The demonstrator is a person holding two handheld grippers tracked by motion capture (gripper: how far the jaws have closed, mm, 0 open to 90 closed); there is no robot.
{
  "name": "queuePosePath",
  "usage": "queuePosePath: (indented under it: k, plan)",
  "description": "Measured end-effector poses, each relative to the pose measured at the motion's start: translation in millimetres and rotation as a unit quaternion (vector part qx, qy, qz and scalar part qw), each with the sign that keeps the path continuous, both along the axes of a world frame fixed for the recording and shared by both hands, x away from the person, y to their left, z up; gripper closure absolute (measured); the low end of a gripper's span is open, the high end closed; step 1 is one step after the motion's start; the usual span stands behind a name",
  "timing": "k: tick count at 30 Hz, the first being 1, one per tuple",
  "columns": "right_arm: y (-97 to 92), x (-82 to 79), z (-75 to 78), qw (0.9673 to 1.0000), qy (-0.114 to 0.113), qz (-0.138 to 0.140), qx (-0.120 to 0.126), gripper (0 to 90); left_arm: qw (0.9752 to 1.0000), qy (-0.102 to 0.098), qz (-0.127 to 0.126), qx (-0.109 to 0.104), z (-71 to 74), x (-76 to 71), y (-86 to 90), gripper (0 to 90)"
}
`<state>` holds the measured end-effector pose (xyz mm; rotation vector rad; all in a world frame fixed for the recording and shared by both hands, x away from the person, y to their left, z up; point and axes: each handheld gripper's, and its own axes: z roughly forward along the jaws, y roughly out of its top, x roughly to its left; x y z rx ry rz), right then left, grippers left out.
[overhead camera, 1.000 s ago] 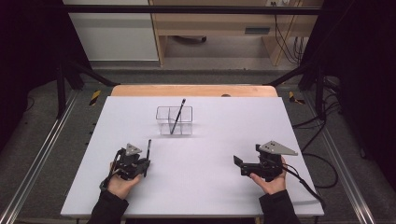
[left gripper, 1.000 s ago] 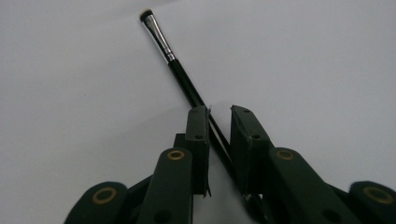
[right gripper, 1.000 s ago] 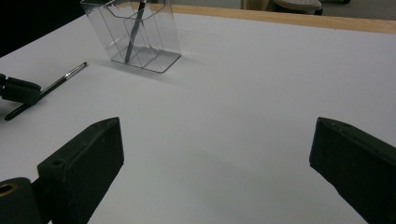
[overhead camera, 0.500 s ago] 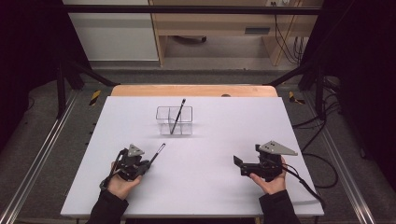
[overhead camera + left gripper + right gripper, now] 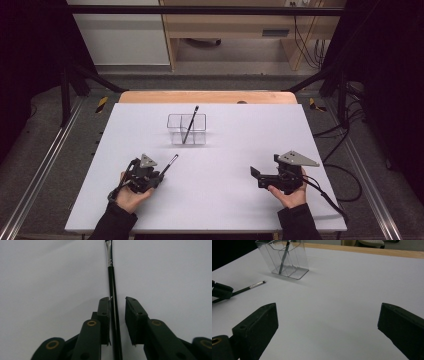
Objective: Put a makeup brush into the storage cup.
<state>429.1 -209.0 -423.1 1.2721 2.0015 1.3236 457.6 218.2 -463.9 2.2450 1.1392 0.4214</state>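
Note:
A black brush with a silver ferrule lies on the white table at the front left, its tip pointing to the back right. My left gripper is around its handle. In the left gripper view the brush runs between the jaws, touching the left one, with a gap to the right one, so the left gripper is open. A clear divided container at mid-table holds a second dark brush leaning up. My right gripper rests at the front right, wide open and empty.
The right gripper view has the container, the brush on the table and the left gripper at its left edge. A wooden strip borders the table's far edge. Metal rails flank the table.
The brush in my left gripper stood upright, then tilted forward, and now lies down on the table. The jaws have loosened around it. The right gripper has stayed put.

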Motion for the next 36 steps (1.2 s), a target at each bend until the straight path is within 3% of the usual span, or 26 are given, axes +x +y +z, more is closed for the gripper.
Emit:
queuePosePath:
  k: [8, 15, 20, 21, 29, 36]
  plan:
    - [0.5, 0.8, -0.6, 1.0000, 0.002, 0.001, -0.002, 3.8, 1.0000, 0.000, -0.003, 0.008, 16.2, 9.6, -0.8, 54.7]
    - [-0.1, 0.9, 0.1, 1.0000, 0.003, 0.001, -0.001, 4.2, 0.9993, 0.017, -0.013, 0.031, 24.3, 23.5, -7.6, 44.7]
    - [-0.3, 0.9, 0.3, 1.0000, 0.004, 0.001, -0.002, 4.3, 0.9982, 0.033, -0.019, 0.046, 21.9, 31.9, -14.7, 40.1]
    - [-0.9, 0.5, 1.1, 1.0000, 0.003, 0.002, -0.001, 4.3, 0.9975, 0.042, -0.019, 0.054, 19.3, 35.4, -17.8, 40.0]
    - [-1.1, 0.5, 1.4, 1.0000, 0.003, 0.002, -0.001, 4.5, 0.9948, 0.059, -0.027, 0.079, 10.6, 39.3, -20.4, 47.6]
    - [-0.5, 0.5, 0.8, 1.0000, 0.004, 0.003, -0.001, 4.5, 0.9945, 0.066, -0.038, 0.072, 9.7, 37.0, -21.4, 60.5]
